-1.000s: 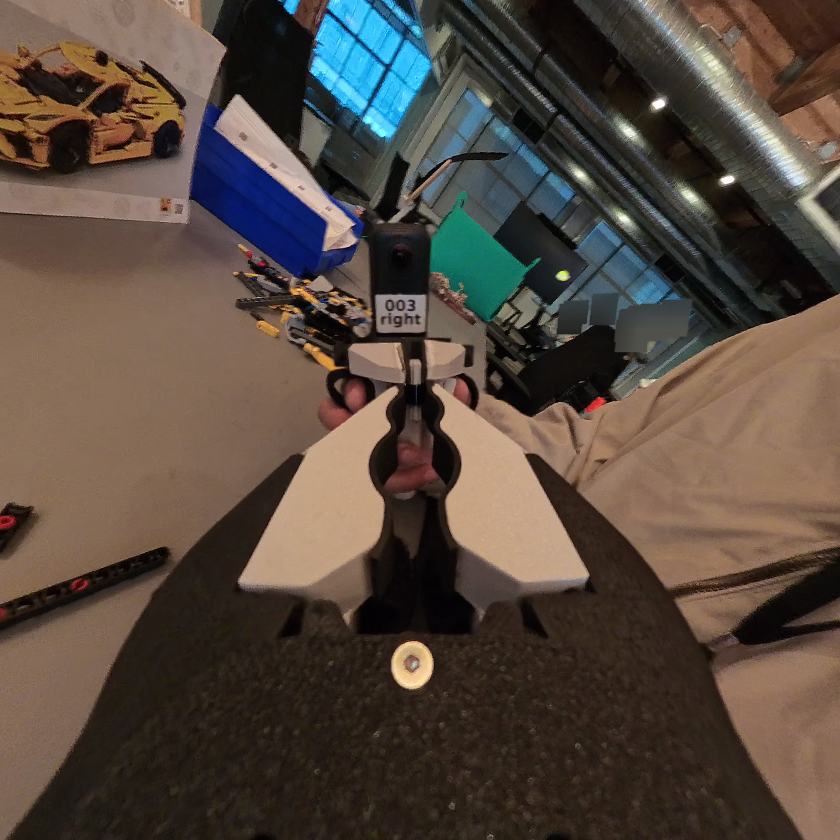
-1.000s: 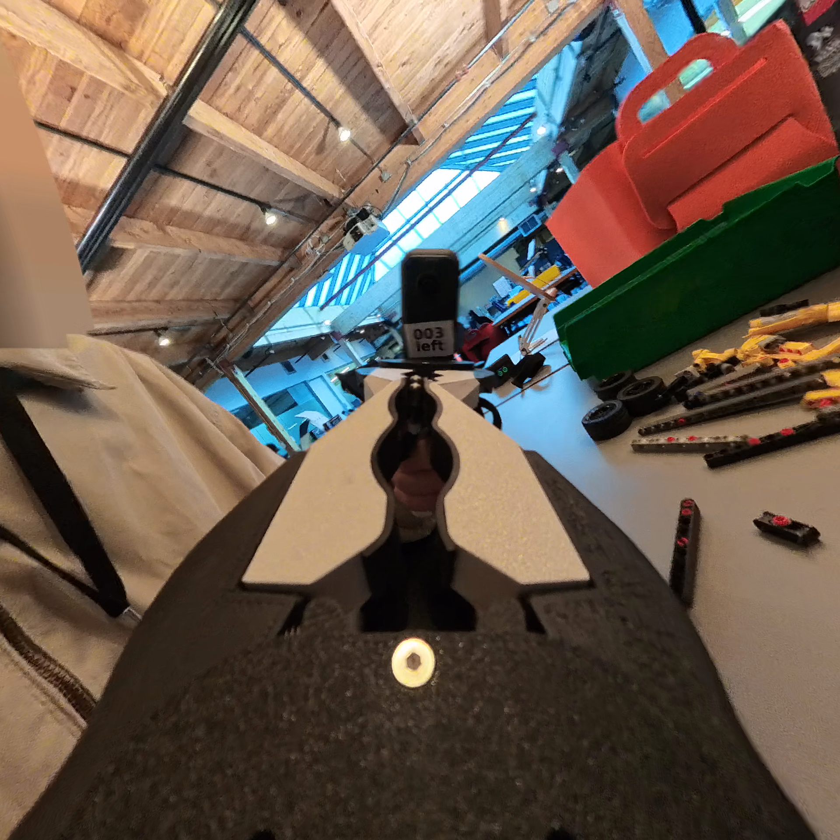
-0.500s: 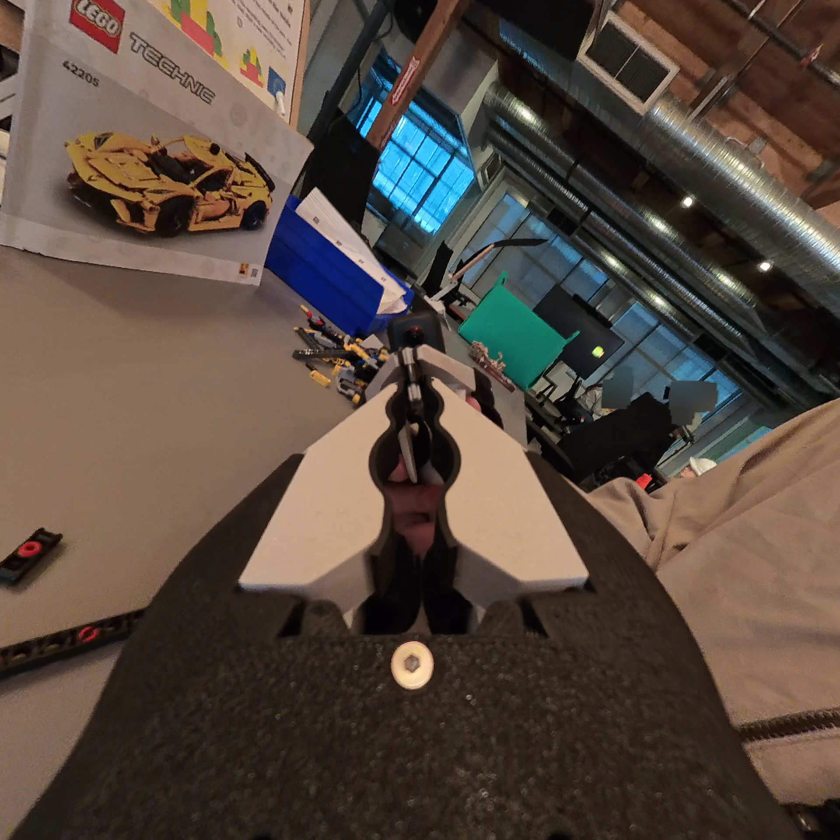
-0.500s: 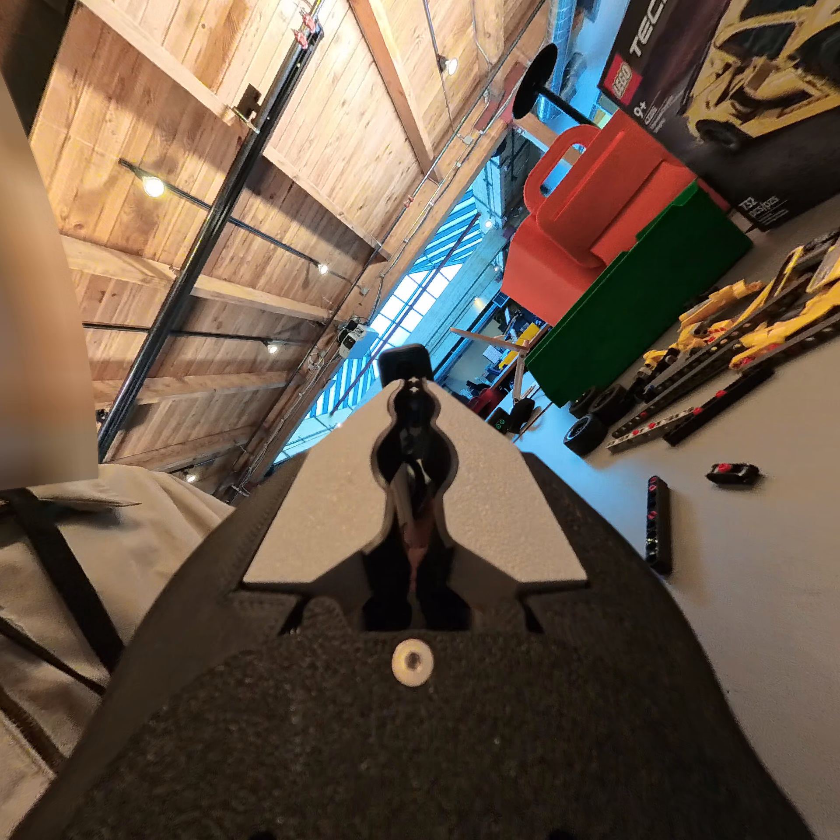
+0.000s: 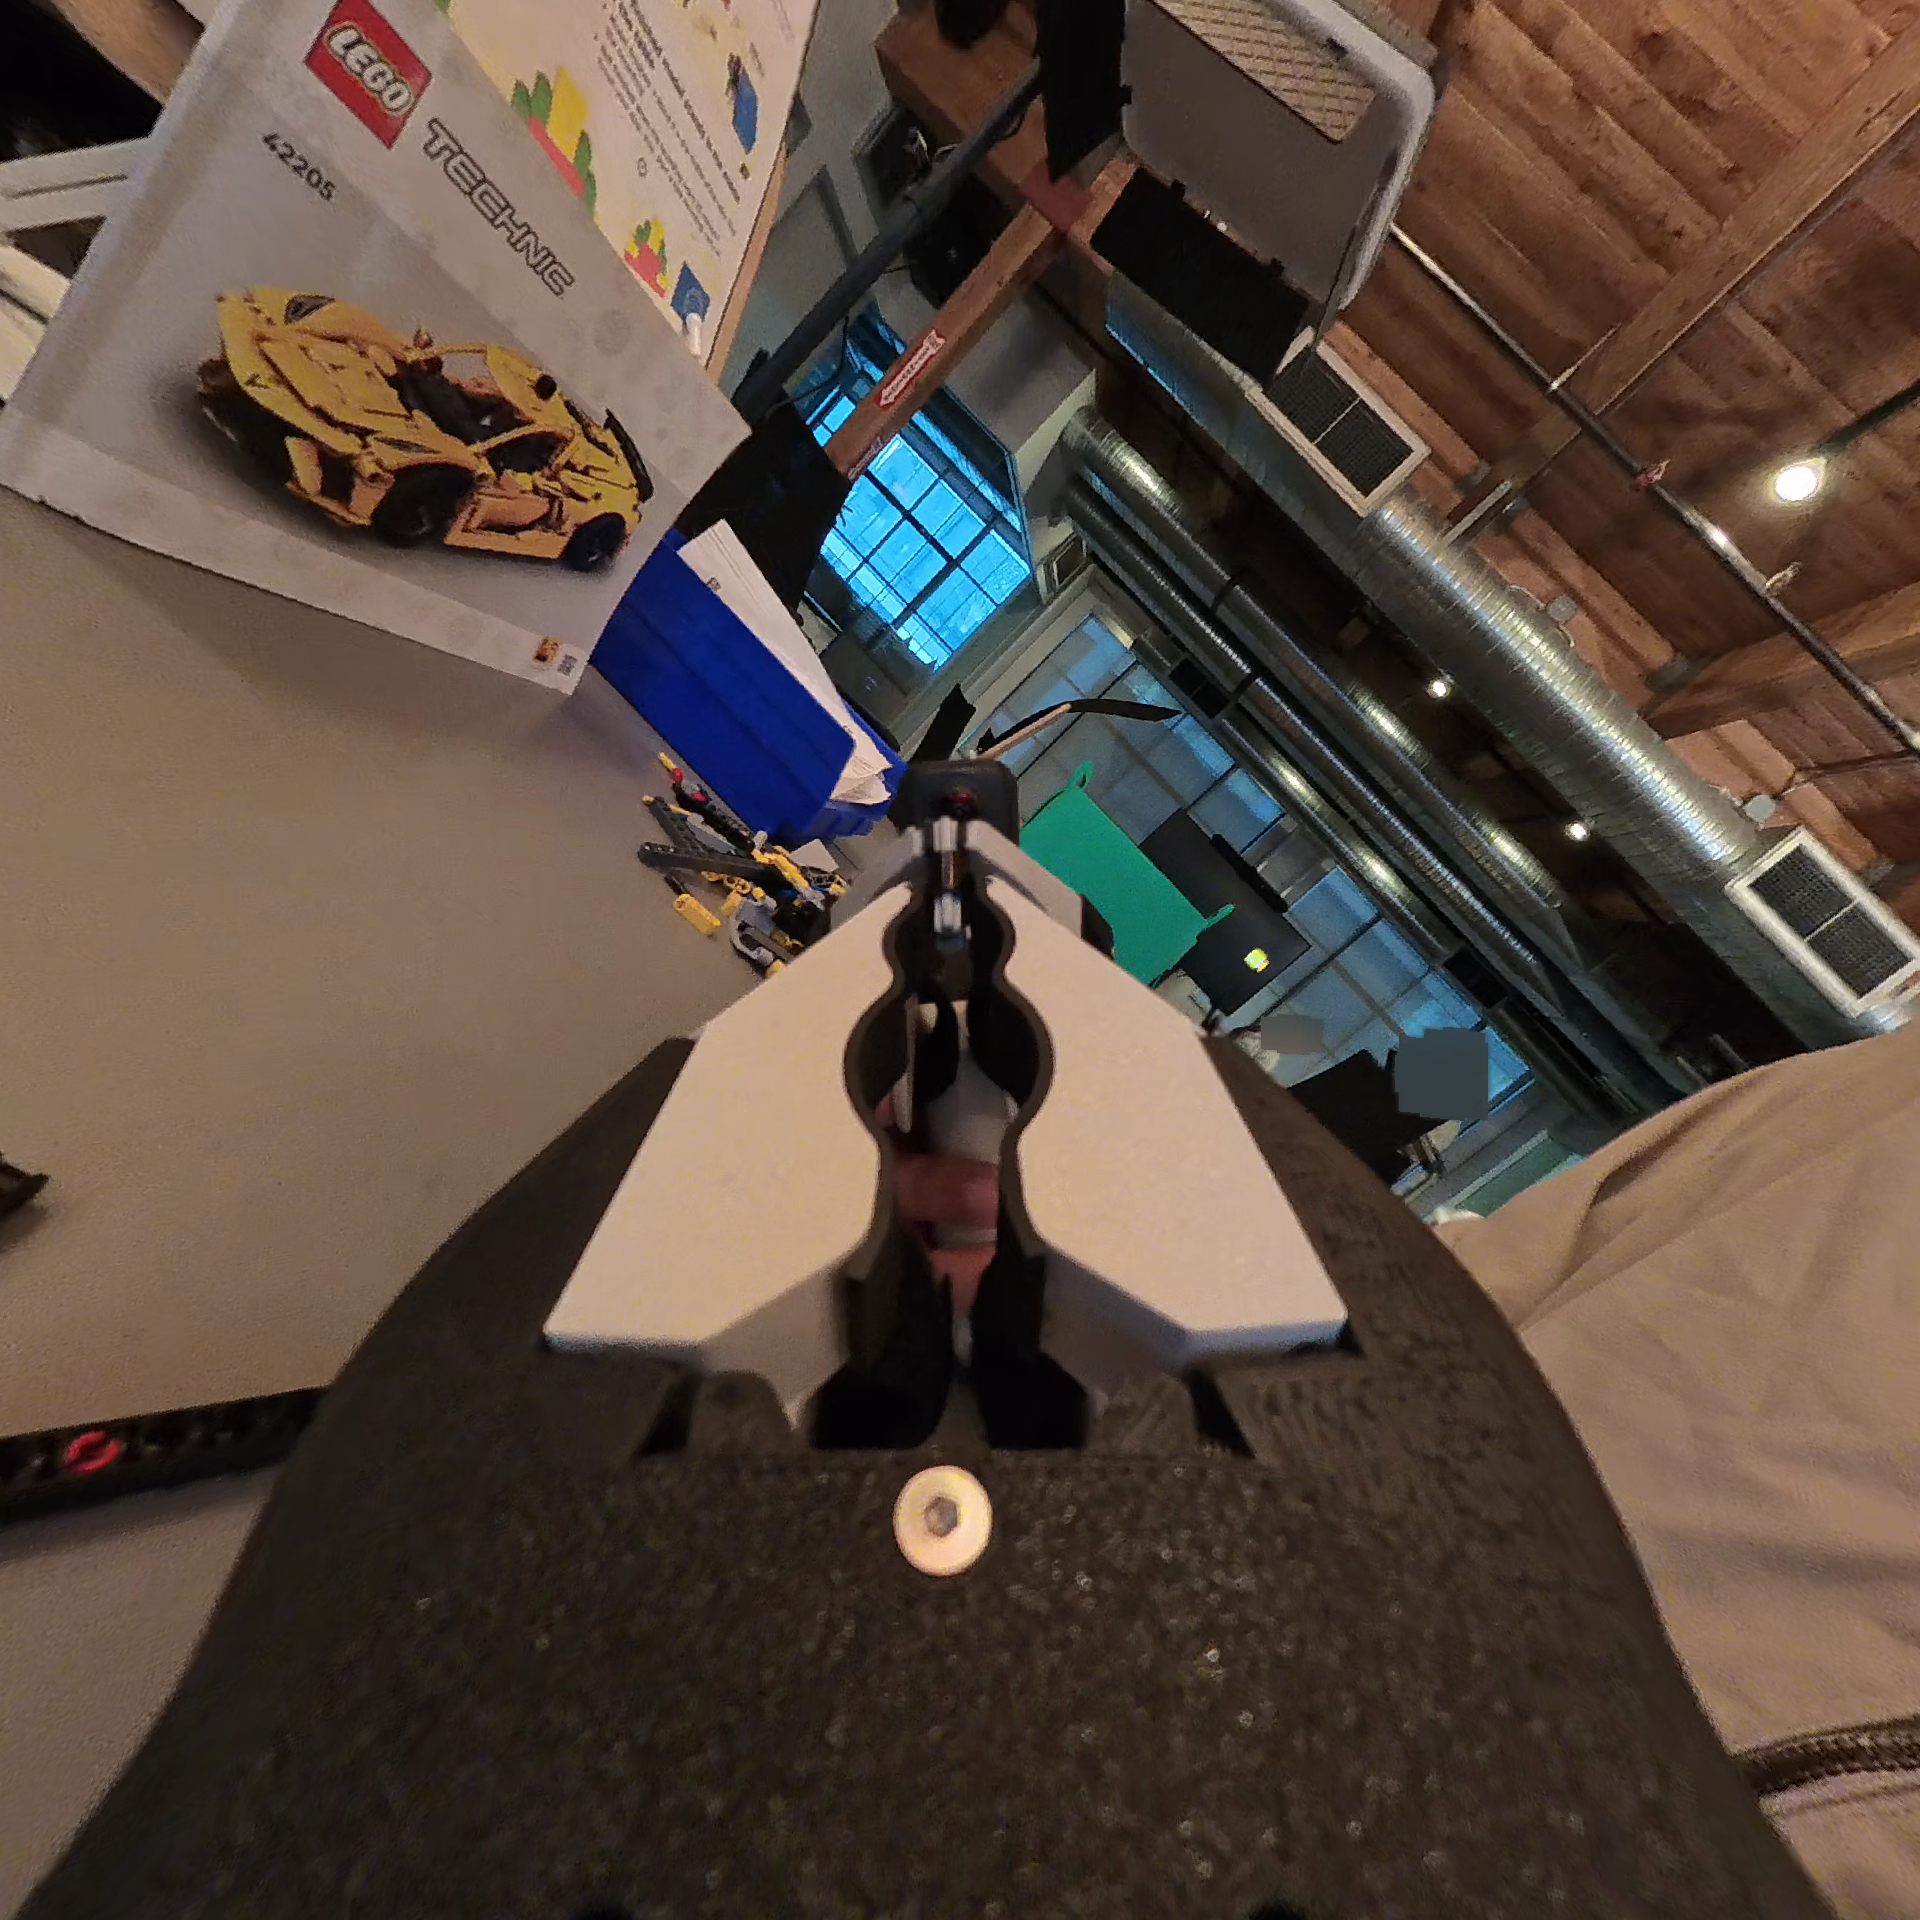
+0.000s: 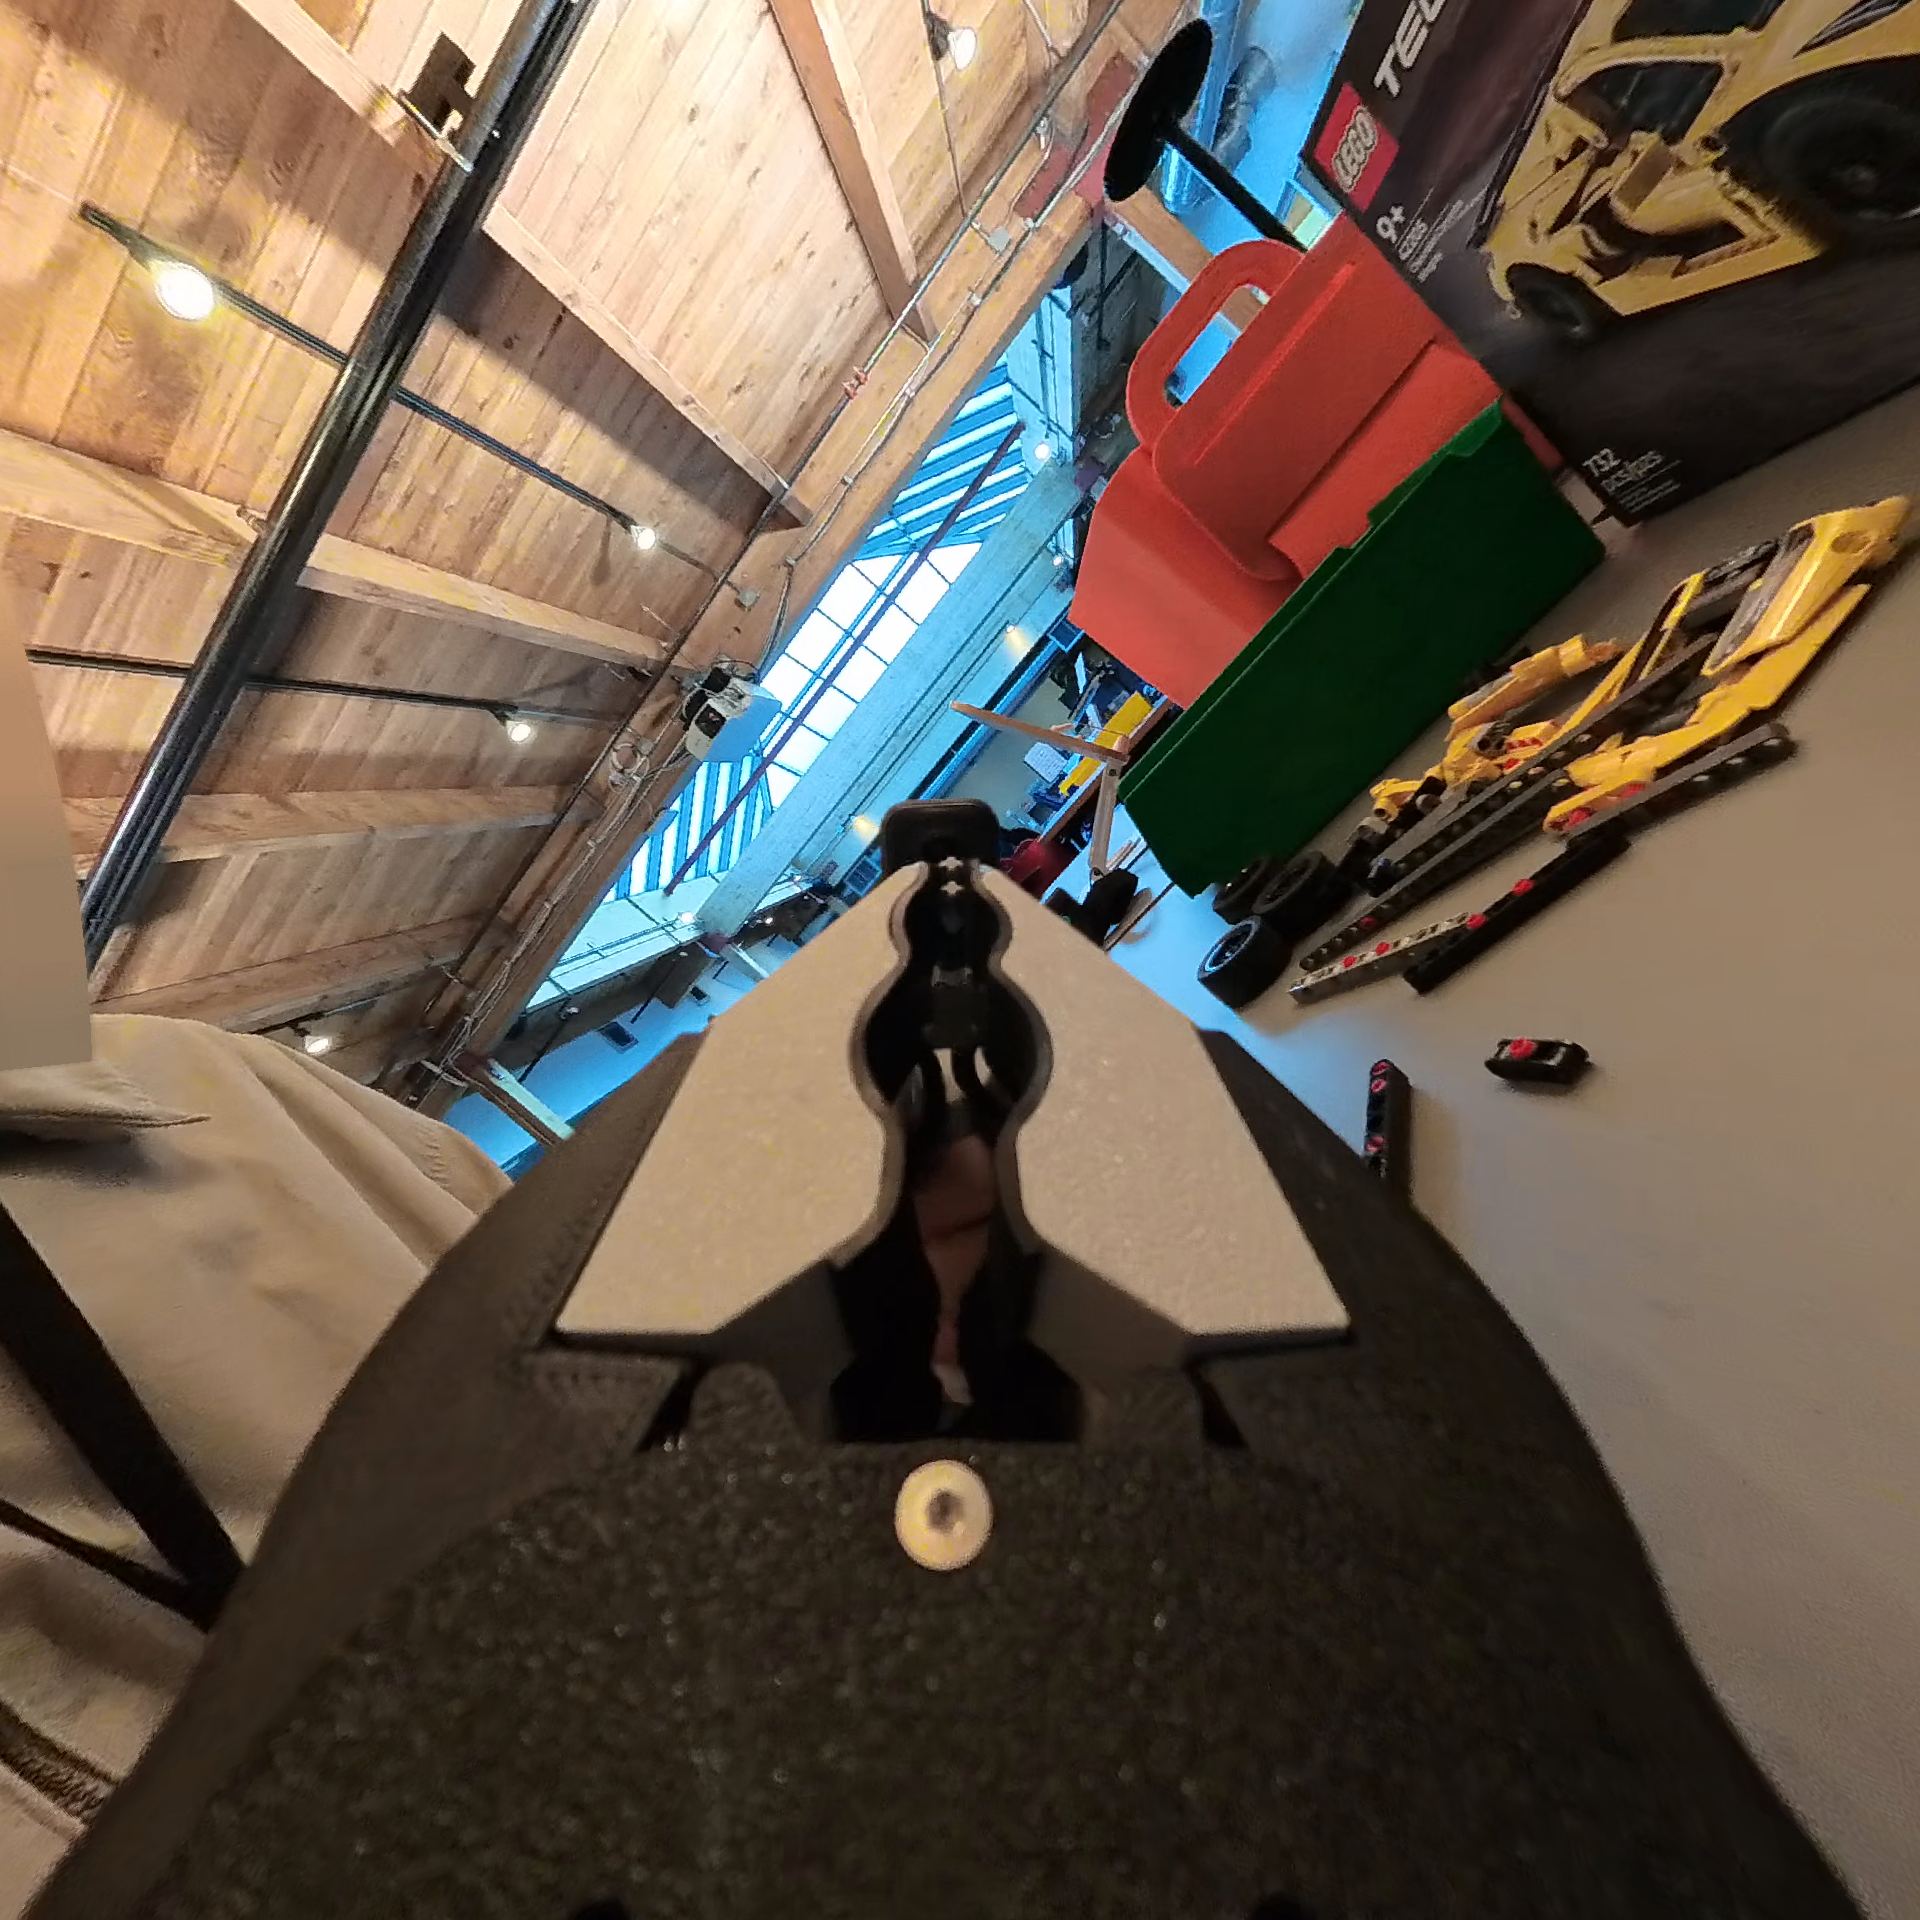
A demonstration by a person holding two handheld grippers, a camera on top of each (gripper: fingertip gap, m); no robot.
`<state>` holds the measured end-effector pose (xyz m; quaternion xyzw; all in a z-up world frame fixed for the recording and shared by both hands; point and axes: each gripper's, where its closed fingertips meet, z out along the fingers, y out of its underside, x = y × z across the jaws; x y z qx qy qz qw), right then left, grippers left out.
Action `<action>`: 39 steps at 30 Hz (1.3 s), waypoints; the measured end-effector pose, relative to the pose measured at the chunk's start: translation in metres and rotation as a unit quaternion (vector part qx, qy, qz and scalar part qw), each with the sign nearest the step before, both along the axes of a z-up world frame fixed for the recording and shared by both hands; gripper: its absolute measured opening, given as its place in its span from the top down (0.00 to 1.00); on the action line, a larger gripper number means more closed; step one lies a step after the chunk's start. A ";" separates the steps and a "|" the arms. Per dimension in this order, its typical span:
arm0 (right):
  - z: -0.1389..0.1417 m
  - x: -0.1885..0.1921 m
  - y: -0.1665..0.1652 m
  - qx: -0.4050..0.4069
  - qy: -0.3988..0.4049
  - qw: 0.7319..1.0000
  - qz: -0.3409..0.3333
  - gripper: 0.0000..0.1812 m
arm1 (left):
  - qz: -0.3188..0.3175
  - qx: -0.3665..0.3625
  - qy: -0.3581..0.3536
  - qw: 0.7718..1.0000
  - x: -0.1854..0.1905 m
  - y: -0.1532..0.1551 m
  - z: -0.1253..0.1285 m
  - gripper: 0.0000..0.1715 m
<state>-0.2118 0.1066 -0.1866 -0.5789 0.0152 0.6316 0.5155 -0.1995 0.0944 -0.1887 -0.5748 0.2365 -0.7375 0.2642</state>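
Observation:
My left gripper (image 5: 948,896) is shut, its white fingers (image 5: 748,1174) meeting at the tips, and I see nothing gripped between them. It is held above the grey table (image 5: 260,935) and points straight at my right gripper (image 5: 954,805), almost tip to tip. In the right wrist view my right gripper (image 6: 945,885) is also shut, with the left gripper's black top (image 6: 940,826) just beyond its tips. A hand shows through the gap behind each pair of fingers. Whether the tips touch I cannot tell.
Left view: a booklet picturing a yellow car (image 5: 364,395), a blue bin (image 5: 727,707), loose parts (image 5: 748,883), a black beam with red pins (image 5: 135,1455). Right view: green bin (image 6: 1351,675), red box (image 6: 1247,436), yellow car parts (image 6: 1662,675), black wheels (image 6: 1278,904), beige jacket (image 6: 208,1247). My two grippers' fingertips are within a few centimetres of each other. The yellow car (image 5: 364,395) is about equally far from each gripper, around 30 cm.
Both grippers have tilted upward and drawn closer together. The facing gripper, fully visible a second ago, now shows only as a black top behind the fingertips. Both stay shut.

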 end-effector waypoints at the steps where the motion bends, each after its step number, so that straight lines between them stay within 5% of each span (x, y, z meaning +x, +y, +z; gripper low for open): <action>1: -0.001 0.001 0.000 -0.002 0.004 1.000 0.000 0.99 | -0.001 -0.006 -0.002 1.000 0.000 0.001 0.000 0.96; 8: -0.003 -0.004 -0.020 0.015 -0.075 0.995 0.061 0.99 | -0.054 0.069 0.029 0.996 -0.004 -0.020 -0.003 0.97; 13: -0.034 -0.002 -0.049 -0.009 -0.206 0.964 0.165 0.97 | -0.102 0.303 0.172 0.932 -0.002 -0.048 -0.036 0.96; 17: -0.041 0.001 -0.063 0.022 -0.299 0.937 0.180 0.98 | -0.130 0.339 0.175 0.915 -0.001 -0.060 -0.043 0.96; 27: -0.030 0.004 -0.086 0.142 -0.382 0.899 0.159 0.99 | -0.183 0.334 0.119 0.917 -0.007 -0.079 -0.028 0.96; 32: -0.021 0.004 -0.081 0.155 -0.347 0.916 0.131 0.99 | -0.160 0.286 0.075 0.942 -0.008 -0.072 -0.015 0.96; 35: -0.006 0.043 -0.073 0.142 -0.294 0.943 0.065 1.00 | -0.075 0.183 -0.020 0.980 -0.042 -0.022 0.021 0.97; 39: -0.025 0.031 -0.078 0.100 -0.320 0.938 0.091 1.00 | -0.109 0.234 0.056 0.964 -0.027 -0.041 -0.008 0.96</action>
